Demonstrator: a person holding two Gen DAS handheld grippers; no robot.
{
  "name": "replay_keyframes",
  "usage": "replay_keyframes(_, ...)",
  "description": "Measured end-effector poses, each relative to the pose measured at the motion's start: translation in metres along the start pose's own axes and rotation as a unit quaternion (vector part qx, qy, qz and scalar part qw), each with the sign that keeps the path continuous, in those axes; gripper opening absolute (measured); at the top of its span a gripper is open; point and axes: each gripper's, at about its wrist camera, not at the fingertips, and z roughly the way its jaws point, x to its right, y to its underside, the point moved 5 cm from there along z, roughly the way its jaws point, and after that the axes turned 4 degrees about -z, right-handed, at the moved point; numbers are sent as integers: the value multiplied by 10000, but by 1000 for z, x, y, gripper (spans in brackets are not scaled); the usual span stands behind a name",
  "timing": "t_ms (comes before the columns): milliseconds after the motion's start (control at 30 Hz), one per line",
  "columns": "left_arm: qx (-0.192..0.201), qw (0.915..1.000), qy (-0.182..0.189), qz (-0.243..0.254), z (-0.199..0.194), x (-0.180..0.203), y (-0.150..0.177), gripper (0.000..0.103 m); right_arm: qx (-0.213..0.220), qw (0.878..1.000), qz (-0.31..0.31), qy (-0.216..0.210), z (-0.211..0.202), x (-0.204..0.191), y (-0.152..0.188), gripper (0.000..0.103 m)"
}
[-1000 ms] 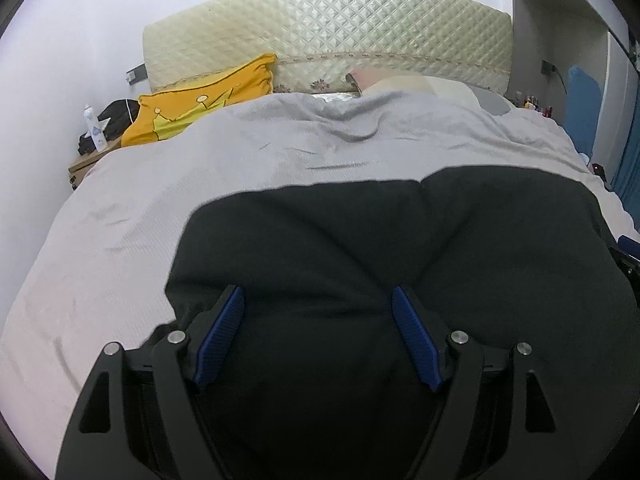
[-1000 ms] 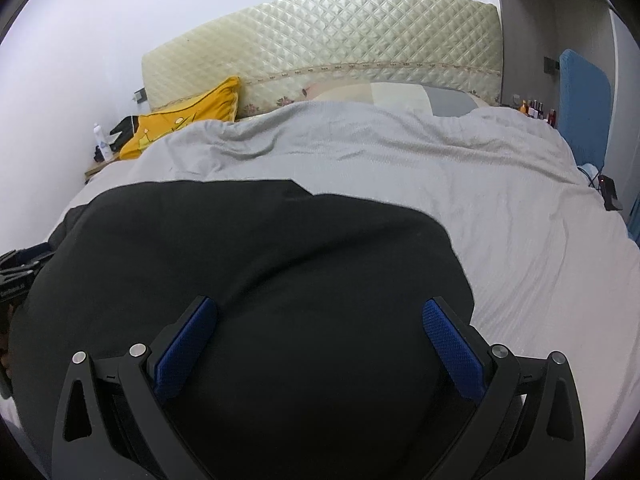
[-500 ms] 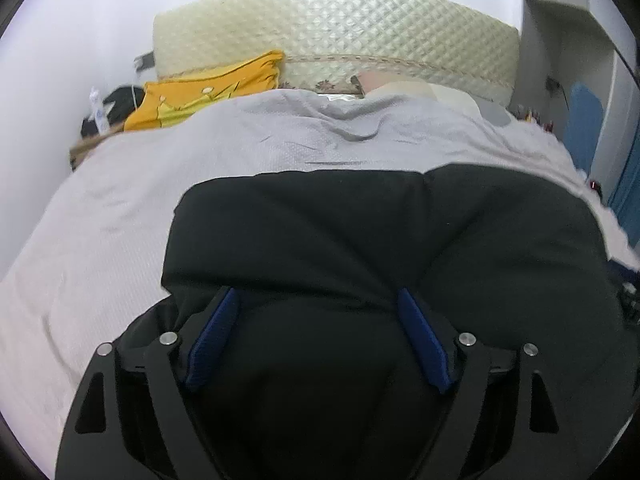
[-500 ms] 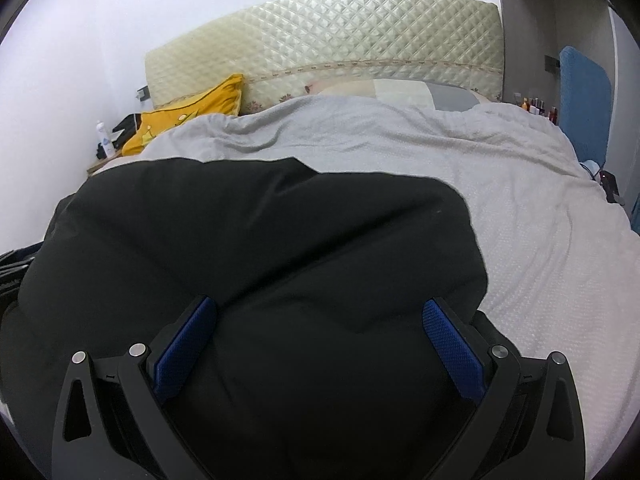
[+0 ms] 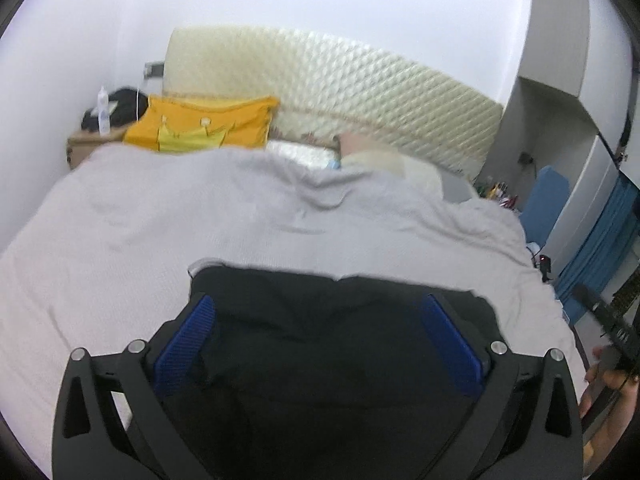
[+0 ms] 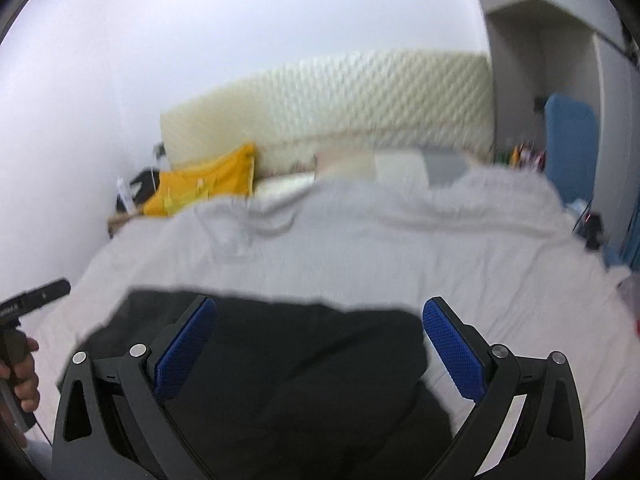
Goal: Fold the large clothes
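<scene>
1. The left tool (image 5: 320, 320) stands spread wide; its jaws have just been opening, and the black garment (image 5: 340, 360) lies below and between the blue pads (image 5: 184, 348) without being pinched.
2. The right tool (image 6: 320, 324) is also spread wide, its blue pads (image 6: 452, 348) apart, with nothing pressed between them.
3. The black garment (image 6: 280, 380) lies in a dark heap on the grey bedspread (image 5: 200, 220), at the near end of the bed, under both tools. Its far edge runs roughly straight across the bed; blur makes it hard to say how neatly the layers sit.
4. At the head of the bed a yellow pillow (image 5: 200, 124) leans on the quilted cream headboard (image 5: 360, 92), left of a pale pillow (image 5: 380, 160).
5. A hand (image 6: 20, 376) holding a tool grip shows at the left edge of the right wrist view; another hand (image 5: 608, 396) shows at the right edge of the left wrist view.
6. A white bottle (image 5: 103, 110) stands on the bedside stand to the left of the yellow pillow.
</scene>
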Motion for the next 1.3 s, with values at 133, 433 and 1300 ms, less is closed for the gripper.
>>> replay_keyframes(133,348,9992,-113,172,-49,18,-27,103,426,9991,21,11,-56,-4,-42,103)
replay_keyframes(433,785,9966,17,232,-150,51,-44,103,1104,9938,22,-154,-175,-38,-75,103)
replay_keyframes(1300,580,9947,-173,827,-237,57,64,103,572,9982,-144,-140,-267,-115,53,103)
